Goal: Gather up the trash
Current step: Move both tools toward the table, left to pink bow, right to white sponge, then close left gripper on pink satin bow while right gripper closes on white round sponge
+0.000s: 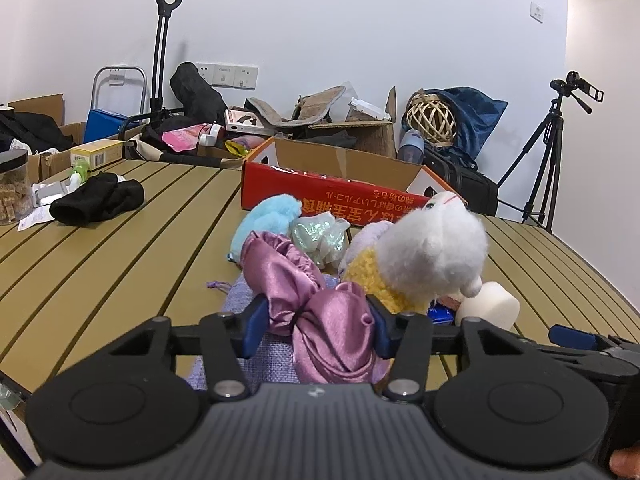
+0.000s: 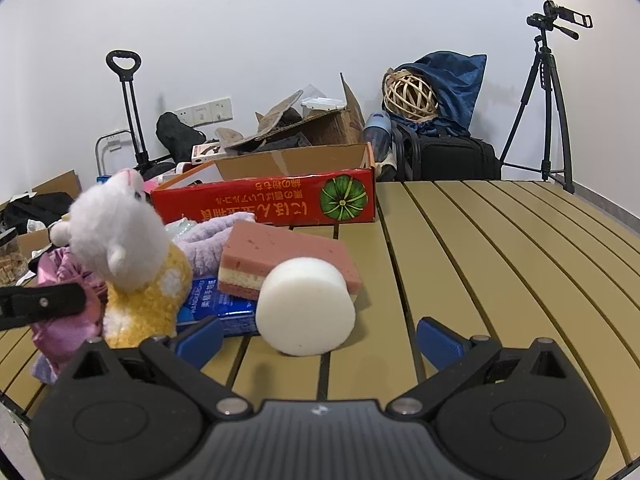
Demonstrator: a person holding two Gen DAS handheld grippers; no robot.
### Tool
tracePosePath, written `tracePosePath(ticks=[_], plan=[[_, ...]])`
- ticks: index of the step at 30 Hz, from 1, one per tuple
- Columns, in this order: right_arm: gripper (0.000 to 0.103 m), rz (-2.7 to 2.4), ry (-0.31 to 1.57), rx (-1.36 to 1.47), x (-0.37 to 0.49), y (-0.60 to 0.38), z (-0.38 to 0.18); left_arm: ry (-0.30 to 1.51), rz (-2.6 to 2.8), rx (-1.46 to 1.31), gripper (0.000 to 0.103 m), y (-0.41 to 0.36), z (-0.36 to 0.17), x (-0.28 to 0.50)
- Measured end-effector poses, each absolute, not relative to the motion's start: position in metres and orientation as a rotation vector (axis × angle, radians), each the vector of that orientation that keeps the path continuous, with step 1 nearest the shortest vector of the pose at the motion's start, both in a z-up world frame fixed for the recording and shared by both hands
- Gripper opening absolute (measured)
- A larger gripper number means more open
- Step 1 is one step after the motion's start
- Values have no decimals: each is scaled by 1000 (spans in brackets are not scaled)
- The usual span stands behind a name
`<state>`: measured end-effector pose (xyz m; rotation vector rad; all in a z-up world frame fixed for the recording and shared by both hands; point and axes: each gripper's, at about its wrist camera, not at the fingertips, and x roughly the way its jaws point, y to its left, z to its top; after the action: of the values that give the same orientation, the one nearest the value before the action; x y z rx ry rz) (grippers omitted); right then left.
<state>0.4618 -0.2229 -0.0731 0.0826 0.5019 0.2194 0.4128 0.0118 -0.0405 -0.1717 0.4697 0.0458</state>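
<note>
My left gripper (image 1: 318, 326) is shut on a pink satin pouch (image 1: 320, 316) that lies on a lilac cloth (image 1: 256, 344) at the near table edge. Beside it stand a white and yellow plush toy (image 1: 424, 256), a blue fluffy item (image 1: 266, 220) and an iridescent wrapper (image 1: 320, 236). My right gripper (image 2: 318, 340) is open just in front of a white foam cylinder (image 2: 306, 306). Behind the cylinder lie a pink layered sponge (image 2: 288, 262) and a blue packet (image 2: 218, 302). The red cardboard box (image 2: 276, 200) stands open at the back of the table.
A black cloth (image 1: 98, 202), a jar (image 1: 14, 188) and a yellow box (image 1: 96, 154) sit at the table's far left. Beyond the slatted table (image 2: 500, 264) are cardboard boxes, bags, a trolley (image 1: 162, 52) and a tripod (image 2: 548, 100).
</note>
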Motion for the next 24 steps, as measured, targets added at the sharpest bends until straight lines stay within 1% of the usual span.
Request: tracePosePath(ticks=[8,16,19,21,23,24], plan=[[103,215,510,86,465,-222,-76,435,31,-199,43,24,-35,405],[103,214,516,83,465,-221,-77,439,23,-229,43,32,-31,404],[103,213,516,84,465,-221,-78,477,17,-235,48,32,-35,406],[103,214,516,84,465,-221,-78,492,22,-226,56,31,-38,406],[103,214,517,83,465,-221,-78,505,35,-206,59,27,-41,406],[103,214,517,82,465,-221,-78,510,33,-198,59,25,-42,406]])
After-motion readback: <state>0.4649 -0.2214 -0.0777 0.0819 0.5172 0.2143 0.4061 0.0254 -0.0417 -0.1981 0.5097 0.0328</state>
